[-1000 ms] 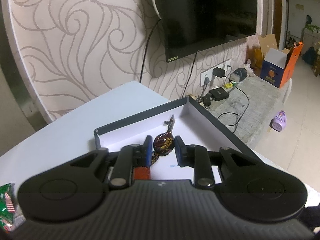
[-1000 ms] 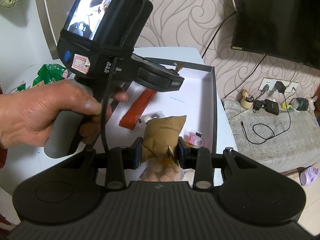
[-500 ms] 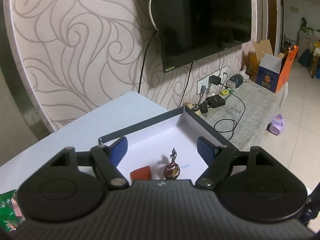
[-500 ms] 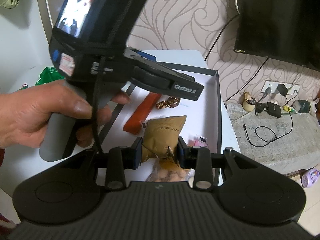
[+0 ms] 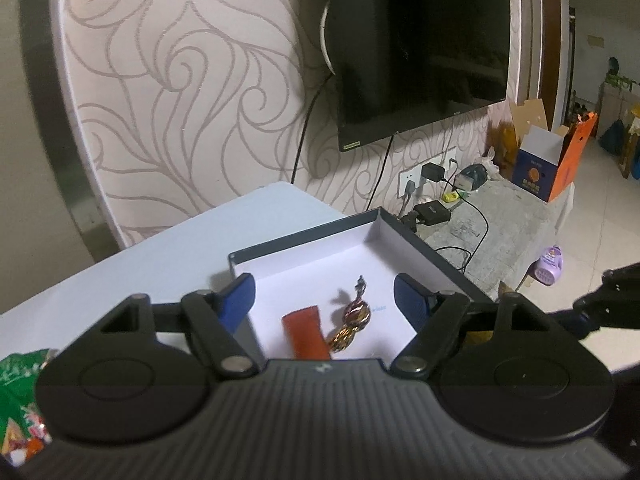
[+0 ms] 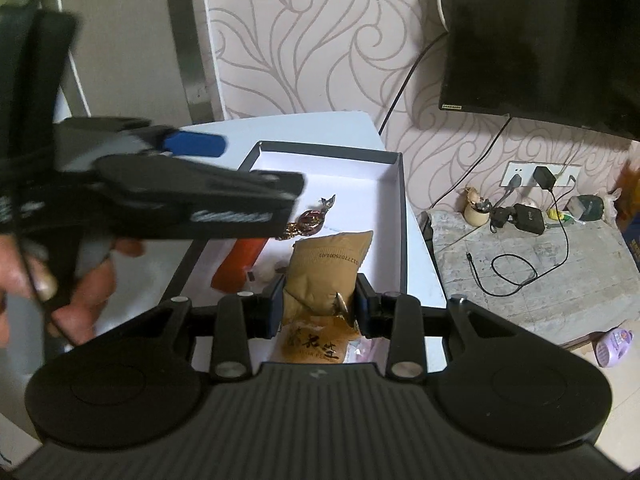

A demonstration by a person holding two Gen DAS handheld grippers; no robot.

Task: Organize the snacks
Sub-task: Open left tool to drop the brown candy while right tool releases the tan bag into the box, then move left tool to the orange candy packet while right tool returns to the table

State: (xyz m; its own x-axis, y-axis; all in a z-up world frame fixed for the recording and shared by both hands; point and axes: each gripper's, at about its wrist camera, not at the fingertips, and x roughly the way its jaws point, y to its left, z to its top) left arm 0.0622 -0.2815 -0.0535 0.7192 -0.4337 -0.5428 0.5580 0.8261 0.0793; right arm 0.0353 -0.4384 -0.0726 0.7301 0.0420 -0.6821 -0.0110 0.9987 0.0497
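Note:
A shallow dark box with a white floor (image 5: 304, 238) lies on the pale table. In it rest a dark red and gold wrapped candy (image 5: 356, 312) and an orange-red bar (image 5: 306, 334). My left gripper (image 5: 324, 292) hangs open above them with nothing between its blue pads. In the right wrist view my right gripper (image 6: 320, 300) pinches a brown snack packet (image 6: 328, 264) over the box (image 6: 394, 200); its jaws are opening, though the pads still press on the packet. The candy (image 6: 312, 220) and bar (image 6: 240, 264) lie beyond it, and a small pink wrapped item (image 6: 368, 348) shows below.
A hand (image 6: 80, 280) holds the left gripper at the left of the right wrist view. A green snack bag (image 5: 20, 400) lies on the table at the near left. A wall television (image 5: 420, 48), chargers and cables on a low ledge (image 6: 520, 248) and a purple bottle (image 6: 614, 346) lie beyond the table's edge.
My left gripper opened and let the wrapped candy drop into the box beside the orange-red bar, then drew back and up. The right gripper kept still with the brown packet.

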